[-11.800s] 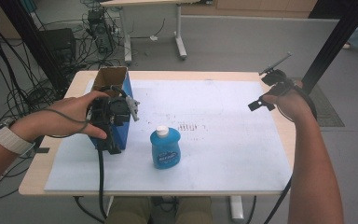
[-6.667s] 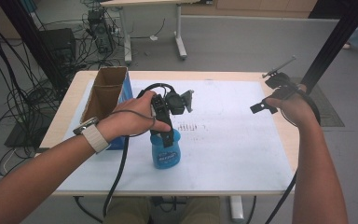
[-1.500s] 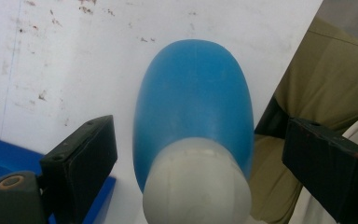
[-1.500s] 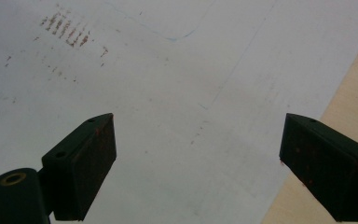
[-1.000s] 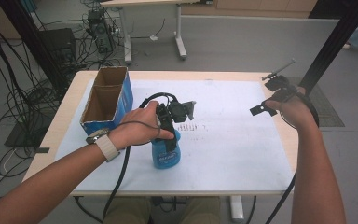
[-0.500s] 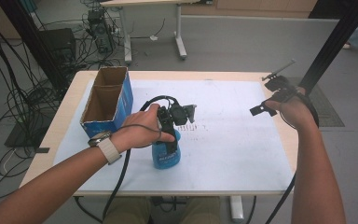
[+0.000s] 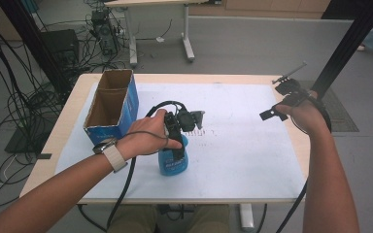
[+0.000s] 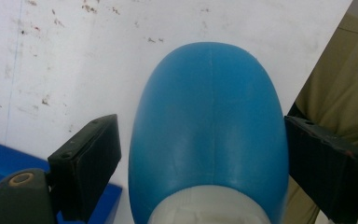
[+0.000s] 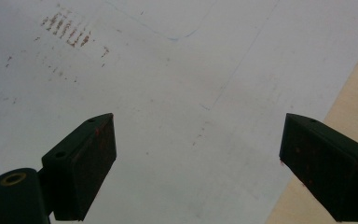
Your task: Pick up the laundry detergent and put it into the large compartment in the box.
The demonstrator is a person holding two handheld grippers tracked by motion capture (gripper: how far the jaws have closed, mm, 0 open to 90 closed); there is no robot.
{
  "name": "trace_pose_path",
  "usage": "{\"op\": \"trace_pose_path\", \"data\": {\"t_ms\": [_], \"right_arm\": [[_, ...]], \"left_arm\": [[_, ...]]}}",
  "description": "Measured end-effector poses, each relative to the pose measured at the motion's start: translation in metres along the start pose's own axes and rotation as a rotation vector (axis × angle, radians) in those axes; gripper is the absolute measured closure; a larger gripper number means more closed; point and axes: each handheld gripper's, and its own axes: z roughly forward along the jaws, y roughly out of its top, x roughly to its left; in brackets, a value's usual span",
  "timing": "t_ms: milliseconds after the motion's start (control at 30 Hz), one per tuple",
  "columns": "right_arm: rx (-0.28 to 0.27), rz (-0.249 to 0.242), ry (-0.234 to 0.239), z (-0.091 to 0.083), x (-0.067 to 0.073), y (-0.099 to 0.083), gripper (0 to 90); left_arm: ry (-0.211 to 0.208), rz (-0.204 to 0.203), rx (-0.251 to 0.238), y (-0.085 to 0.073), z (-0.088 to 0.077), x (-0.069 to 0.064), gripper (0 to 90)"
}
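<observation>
Left gripper (image 8: 200, 154) lower, astride one bottle (image 8: 209, 116)

One blue plastic bottle with white cap (image 7: 174, 158) stands at table centre, toward 6 o'clock edge. One open blue cardboard box (image 7: 111, 107) sits at 10 o'clock. One white sheet (image 7: 243, 145) covers one light wooden table (image 7: 73, 116). Two black two-jaw grippers: left gripper (image 8: 200, 154) at centre over bottle, right gripper (image 9: 198, 163) at 3 o'clock. One white wristband (image 7: 112, 155) on left wrist. One patch of brown marks (image 7: 205, 132) at centre.
</observation>
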Motion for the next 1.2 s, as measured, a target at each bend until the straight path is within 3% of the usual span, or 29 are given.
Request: {"op": "trace_pose_path", "data": {"t_ms": [600, 900, 1200], "right_arm": [[-0.004, 0.0, 0.003, 0.0002, -0.0006, -0.0016, 10.7], [-0.008, -0.003, 0.004, -0.0002, 0.0004, -0.0008, 10.7], [-0.009, -0.003, 0.003, -0.0005, 0.001, -0.0015, 10.7]], "left_arm": [[0.013, 0.003, 0.001, 0.0011, 0.0036, -0.0024, 21.9], [0.031, 0.001, -0.001, 0.0004, 0.0043, -0.0047, 30.1], [-0.002, -0.002, 0.002, 0.0016, 0.0044, 0.0009, 36.6]]}}
